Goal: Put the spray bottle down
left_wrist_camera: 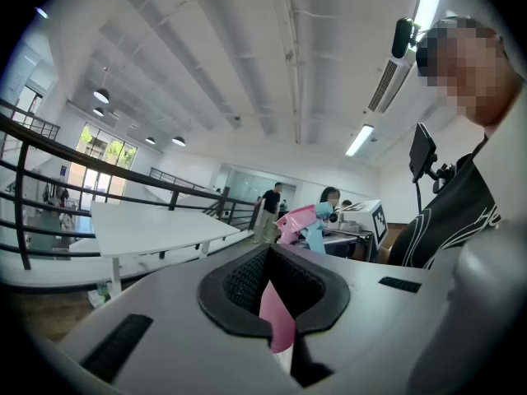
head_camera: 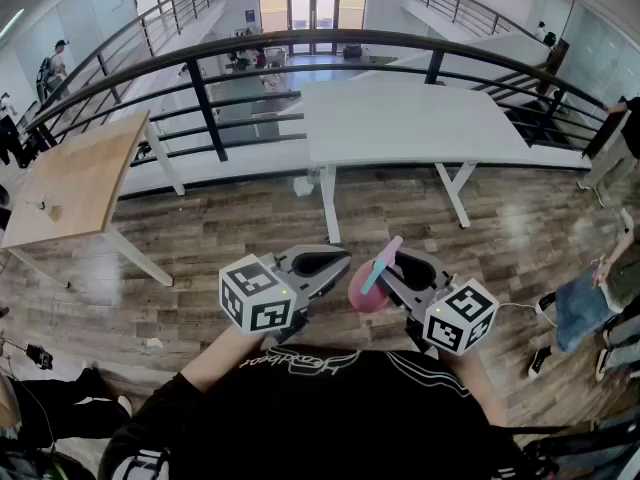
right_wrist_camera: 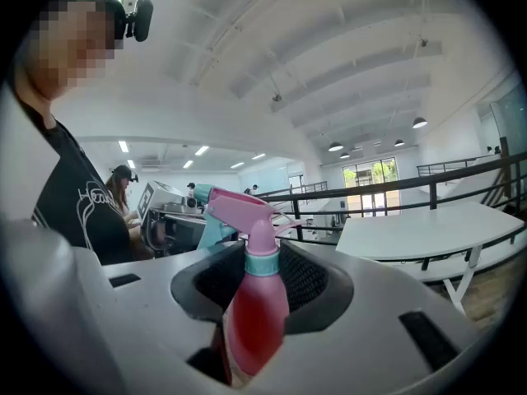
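A pink spray bottle [head_camera: 366,290] with a pink and teal trigger head stands upright in my right gripper [head_camera: 396,261], whose jaws are shut round its body. In the right gripper view the bottle [right_wrist_camera: 257,303] fills the hollow between the jaws of that gripper [right_wrist_camera: 263,252]. Just to its left, my left gripper [head_camera: 343,260] is held at chest height with its tips together. The left gripper view shows that gripper [left_wrist_camera: 270,253] and the bottle's head [left_wrist_camera: 303,224] beyond it. A pink sliver shows in the hollow between the left jaws; I cannot tell what it is.
A white table [head_camera: 400,118] stands straight ahead on the wooden floor, in front of a dark curved railing [head_camera: 300,43]. A wooden table [head_camera: 70,178] is at the left. People stand at the right edge [head_camera: 580,308].
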{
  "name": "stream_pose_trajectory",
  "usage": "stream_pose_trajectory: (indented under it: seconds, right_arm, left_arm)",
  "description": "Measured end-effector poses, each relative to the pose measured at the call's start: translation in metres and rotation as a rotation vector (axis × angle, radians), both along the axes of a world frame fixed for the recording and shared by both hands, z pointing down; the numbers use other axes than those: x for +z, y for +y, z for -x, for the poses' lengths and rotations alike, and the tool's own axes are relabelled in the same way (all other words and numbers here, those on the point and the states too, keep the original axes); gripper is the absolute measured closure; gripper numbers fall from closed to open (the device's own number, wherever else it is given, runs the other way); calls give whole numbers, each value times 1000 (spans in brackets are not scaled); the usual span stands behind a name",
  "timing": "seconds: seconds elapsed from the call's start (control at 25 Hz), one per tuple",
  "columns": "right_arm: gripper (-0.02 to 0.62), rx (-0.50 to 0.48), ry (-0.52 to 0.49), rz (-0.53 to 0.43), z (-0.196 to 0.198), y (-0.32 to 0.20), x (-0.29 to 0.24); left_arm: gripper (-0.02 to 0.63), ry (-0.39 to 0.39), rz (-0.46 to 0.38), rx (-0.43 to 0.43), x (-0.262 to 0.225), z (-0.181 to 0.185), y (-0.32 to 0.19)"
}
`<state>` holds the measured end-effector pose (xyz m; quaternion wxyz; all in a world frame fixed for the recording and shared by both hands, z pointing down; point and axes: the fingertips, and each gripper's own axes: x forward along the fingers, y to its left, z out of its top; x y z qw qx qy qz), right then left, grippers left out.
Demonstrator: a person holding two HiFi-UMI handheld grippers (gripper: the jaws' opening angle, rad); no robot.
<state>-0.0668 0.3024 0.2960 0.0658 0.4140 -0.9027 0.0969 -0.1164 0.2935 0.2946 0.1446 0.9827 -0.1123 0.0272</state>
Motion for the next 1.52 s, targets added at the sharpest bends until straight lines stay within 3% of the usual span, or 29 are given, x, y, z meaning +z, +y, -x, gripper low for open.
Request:
stream_pose_trajectory:
  seconds: [1.04, 1.28, 1.52]
  right_arm:
    - [463, 63, 0, 39, 48, -76, 51]
    - [463, 67, -15, 31, 18, -105, 58]
    - [463, 56, -43, 55, -12, -170, 73]
  left_arm:
    - [600, -7, 60, 23, 53, 55, -84]
    - [600, -15, 54, 11, 63, 32, -111]
    - [600, -43, 102, -26, 84, 10, -175]
